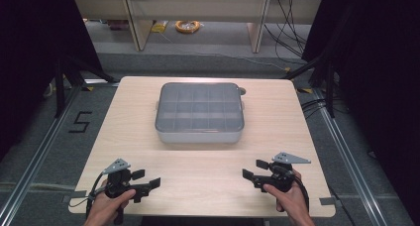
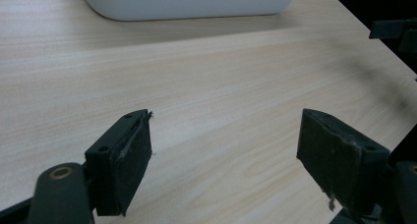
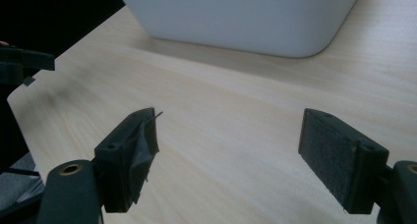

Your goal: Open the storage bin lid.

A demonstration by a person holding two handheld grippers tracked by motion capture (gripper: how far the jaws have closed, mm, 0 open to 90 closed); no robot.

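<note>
Fingers spread wide and pinching nothing, my left gripper point(image 1: 145, 179) and right gripper point(image 1: 254, 169) are hovering over the near edge of a pale wooden table point(image 1: 133, 127), each gripped by a hand rising from the table's near edge and aiming inward at the other. Beyond the fingertips, centred between both grippers, a grey compartment box point(image 1: 199, 112) is sitting with its lid closed. Farther off, I am seeing grey floor, black curtains, desk legs and a yellow cable coil point(image 1: 187, 26).

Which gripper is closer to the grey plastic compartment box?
Right, slightly. The right gripper is off the grey plastic compartment box's near right corner; the left gripper sits farther below-left.
</note>
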